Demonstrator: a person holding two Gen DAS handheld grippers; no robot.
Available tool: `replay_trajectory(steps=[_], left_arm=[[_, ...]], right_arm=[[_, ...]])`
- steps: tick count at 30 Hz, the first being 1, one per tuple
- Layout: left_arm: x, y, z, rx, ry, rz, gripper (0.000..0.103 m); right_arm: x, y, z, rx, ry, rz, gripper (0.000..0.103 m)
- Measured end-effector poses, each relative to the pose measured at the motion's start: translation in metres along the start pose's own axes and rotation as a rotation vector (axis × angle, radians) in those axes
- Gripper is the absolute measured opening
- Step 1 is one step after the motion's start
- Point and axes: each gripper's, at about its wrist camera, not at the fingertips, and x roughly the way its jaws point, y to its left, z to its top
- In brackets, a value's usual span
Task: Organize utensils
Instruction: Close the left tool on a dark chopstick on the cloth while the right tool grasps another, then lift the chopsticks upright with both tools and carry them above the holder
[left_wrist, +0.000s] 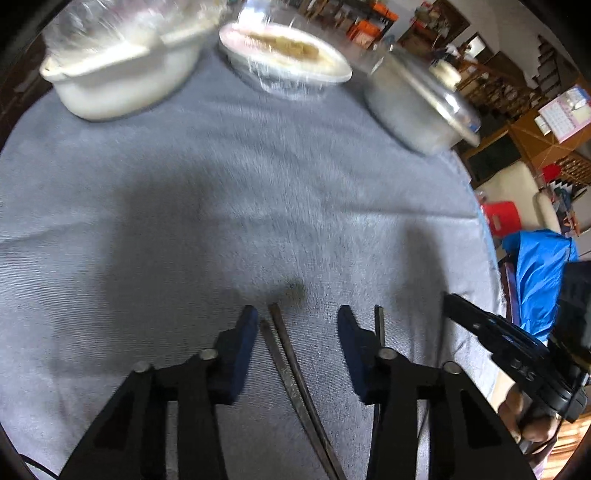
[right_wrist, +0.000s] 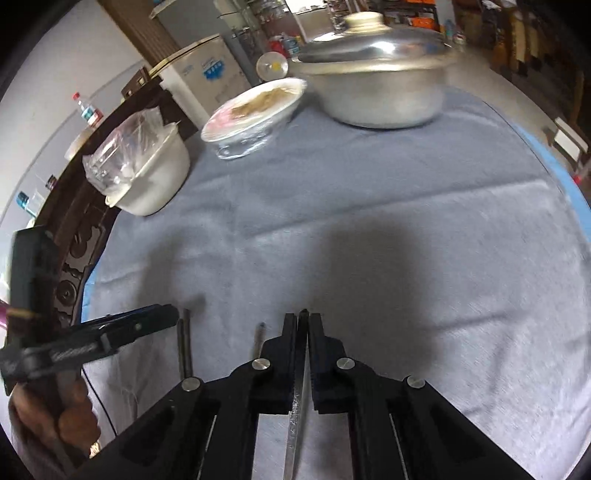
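Pads of the right tool are clenched on one dark metal chopstick, whose tip pokes out just past the fingertips while its shaft runs back between the arms. Another chopstick lies on the grey cloth just to that tool's left. Further left, the left tool hangs over a pair of chopsticks lying side by side on the cloth; its blue pads stand apart on either side of the pair without pressing it, so it is released. One more stick shows just outside its right pad. At the far side of the worktop stand a white pot under plastic wrap, a covered bowl of food and a lidded metal pot.
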Motion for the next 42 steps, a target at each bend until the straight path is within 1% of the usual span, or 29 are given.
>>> replay_trajectory(steps=[2,5,7,8,9,11,13,16,17,19,21,23,26,27,29,31,32,33,34,35,36,37,38,40,42], left_arm=[[0.01,-0.002,0.001,-0.004,0.033,0.013,0.039],[0.014,-0.007,0.003,0.001,0.032,0.012,0.034],[0.019,-0.01,0.003,0.003,0.043,0.01,0.024],[0.023,-0.012,0.004,0.004,0.058,0.007,0.013],[0.028,-0.015,0.003,0.001,0.079,0.006,0.01],[0.029,-0.025,0.001,0.027,0.066,0.014,0.01],[0.028,-0.034,0.001,0.054,0.059,-0.017,0.011],[0.02,-0.038,0.003,0.069,0.01,-0.011,0.011],[0.02,-0.038,0.003,0.067,0.006,-0.017,0.011],[0.023,-0.038,0.001,0.065,0.029,-0.019,0.011],[0.026,-0.038,-0.003,0.068,0.042,0.005,0.011],[0.028,-0.037,-0.007,0.065,0.052,-0.001,0.011],[0.032,-0.039,-0.01,0.07,0.064,0.012,0.018],[0.032,-0.042,-0.01,0.08,0.057,0.014,0.025],[0.034,-0.049,-0.011,0.101,0.055,0.021,0.033],[0.037,-0.058,-0.012,0.131,0.044,0.05,0.033],[0.039,-0.061,-0.013,0.144,0.036,0.065,0.033],[0.039,-0.063,-0.013,0.151,0.029,0.071,0.033],[0.04,-0.065,-0.014,0.159,0.022,0.08,0.031],[0.039,-0.067,-0.013,0.167,0.014,0.095,0.021],[0.041,-0.068,-0.013,0.173,0.006,0.118,0.009],[0.041,-0.067,-0.012,0.172,-0.001,0.137,0.007],[0.041,-0.066,-0.011,0.166,-0.003,0.129,0.007],[0.04,-0.062,-0.013,0.148,-0.011,0.108,0.007],[0.037,-0.059,-0.018,0.133,-0.018,0.088,0.006]], right_arm=[[-0.006,-0.012,-0.004,0.023,-0.003,0.011,0.007],[-0.012,-0.023,-0.01,0.044,-0.009,0.021,0.007],[-0.014,-0.026,-0.013,0.053,-0.01,0.029,0.007],[-0.015,-0.027,-0.014,0.055,-0.011,0.031,0.007],[-0.015,-0.029,-0.016,0.059,-0.012,0.037,0.007],[-0.018,-0.032,-0.018,0.063,-0.019,0.034,0.007],[-0.018,-0.034,-0.021,0.063,-0.025,0.015,0.007],[-0.018,-0.043,-0.026,0.076,-0.014,-0.009,0.007],[-0.018,-0.045,-0.027,0.08,-0.01,-0.013,0.007],[-0.014,-0.049,-0.029,0.088,0.007,-0.021,0.007],[-0.011,-0.048,-0.03,0.084,0.021,-0.024,0.007],[-0.009,-0.045,-0.031,0.072,0.037,-0.031,0.007],[-0.003,-0.036,-0.032,0.039,0.072,-0.09,0.009],[-0.002,-0.035,-0.032,0.038,0.08,-0.099,0.009],[-0.002,-0.034,-0.034,0.029,0.103,-0.117,0.009],[-0.002,-0.034,-0.036,0.022,0.117,-0.134,0.012],[-0.002,-0.033,-0.038,0.019,0.121,-0.139,0.017],[-0.001,-0.032,-0.039,0.015,0.132,-0.144,0.019],[-0.002,-0.029,-0.041,-0.003,0.123,-0.156,0.019],[-0.001,-0.026,-0.042,-0.021,0.12,-0.168,0.019],[0.0,-0.023,-0.042,-0.041,0.114,-0.182,0.018],[0.001,-0.019,-0.043,-0.064,0.11,-0.199,0.017],[0.002,-0.015,-0.044,-0.09,0.106,-0.219,0.01],[0.003,-0.013,-0.044,-0.103,0.099,-0.222,0.008],[0.001,-0.014,-0.045,-0.087,0.091,-0.205,0.007]])
